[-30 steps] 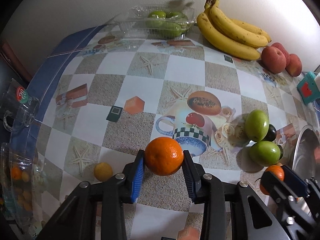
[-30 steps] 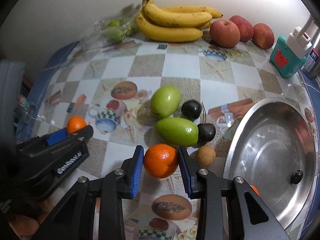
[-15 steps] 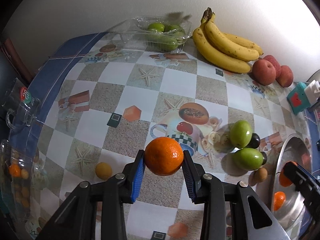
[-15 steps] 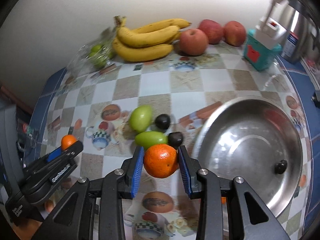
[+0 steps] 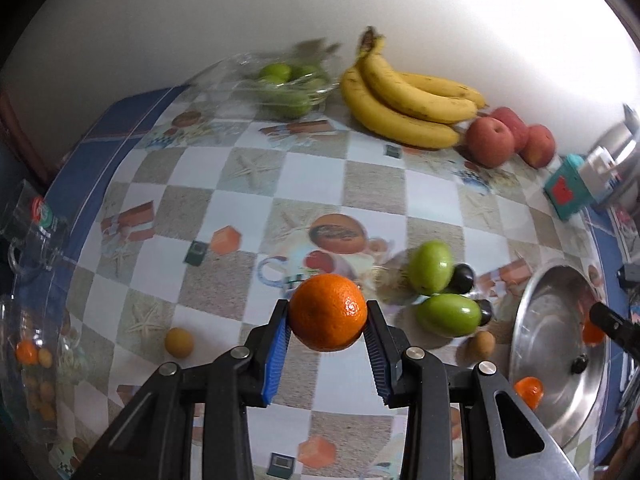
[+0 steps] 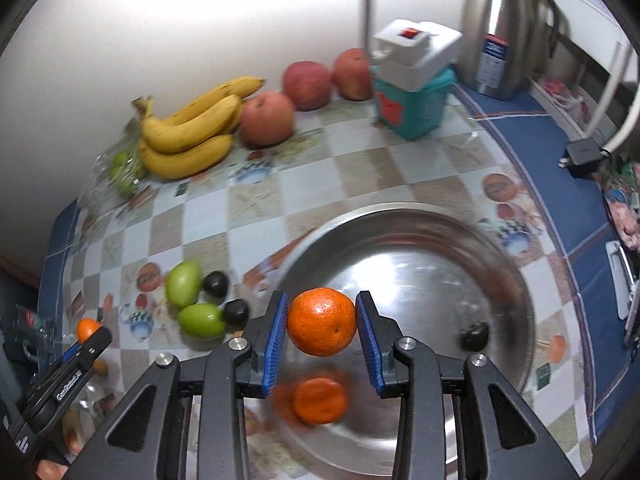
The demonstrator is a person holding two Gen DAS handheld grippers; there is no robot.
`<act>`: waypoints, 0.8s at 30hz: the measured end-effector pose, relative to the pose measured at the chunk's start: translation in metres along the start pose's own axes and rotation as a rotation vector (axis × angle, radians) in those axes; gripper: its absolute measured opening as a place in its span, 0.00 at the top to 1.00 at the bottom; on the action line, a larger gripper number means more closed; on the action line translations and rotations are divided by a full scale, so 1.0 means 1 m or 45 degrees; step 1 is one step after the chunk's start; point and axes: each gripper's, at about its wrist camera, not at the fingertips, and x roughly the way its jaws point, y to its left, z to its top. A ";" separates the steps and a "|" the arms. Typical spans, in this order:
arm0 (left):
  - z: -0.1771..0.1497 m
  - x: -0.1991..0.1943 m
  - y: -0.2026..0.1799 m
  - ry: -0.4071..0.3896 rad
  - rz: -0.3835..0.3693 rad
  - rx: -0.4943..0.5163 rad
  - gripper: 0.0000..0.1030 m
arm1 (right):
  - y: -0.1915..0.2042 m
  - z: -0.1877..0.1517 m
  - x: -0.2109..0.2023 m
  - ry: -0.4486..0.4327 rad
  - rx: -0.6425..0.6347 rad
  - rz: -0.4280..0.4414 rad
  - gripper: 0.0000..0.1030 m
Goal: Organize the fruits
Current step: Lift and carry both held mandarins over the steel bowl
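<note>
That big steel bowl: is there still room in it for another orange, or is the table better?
The steel bowl is mostly bare beyond one orange and a small dark fruit. The checkered tablecloth is open between the bananas and green fruits; around those it is crowded.

Table under checkered picture-print oilcloth (image 5: 308, 176). On it: yellow banana bunch (image 5: 404, 100), red apples (image 5: 490, 142), clear tray of green fruit (image 5: 286, 88), two loose green fruits (image 5: 430, 266), round steel basin (image 6: 500, 264), teal box (image 6: 412, 104), steel kettle (image 6: 504, 32).

Orange tangerine (image 6: 321, 321), blue tool pads (image 6: 276, 340), yellow bananas (image 5: 404, 100), checkered tablecloth (image 5: 304, 172).
</note>
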 end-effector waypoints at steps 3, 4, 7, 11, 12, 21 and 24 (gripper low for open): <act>-0.001 -0.004 -0.017 -0.003 -0.055 0.041 0.62 | -0.015 0.004 -0.001 -0.005 0.038 -0.021 0.65; -0.002 -0.006 -0.024 -0.005 -0.068 0.060 0.62 | -0.021 0.005 -0.001 -0.007 0.054 -0.026 0.65; -0.004 -0.011 -0.046 -0.019 -0.082 0.128 0.62 | -0.037 0.008 -0.003 -0.012 0.092 -0.042 0.65; -0.009 -0.017 -0.074 -0.034 -0.125 0.210 0.62 | -0.053 0.011 -0.004 -0.017 0.143 -0.056 0.65; -0.010 -0.018 -0.080 -0.036 -0.138 0.230 0.62 | -0.059 0.011 -0.005 -0.019 0.161 -0.059 0.65; -0.027 -0.026 -0.136 -0.044 -0.216 0.399 0.62 | -0.090 0.014 -0.012 -0.042 0.250 -0.088 0.65; -0.033 -0.025 -0.149 -0.041 -0.218 0.444 0.62 | -0.099 0.015 -0.014 -0.048 0.278 -0.086 0.65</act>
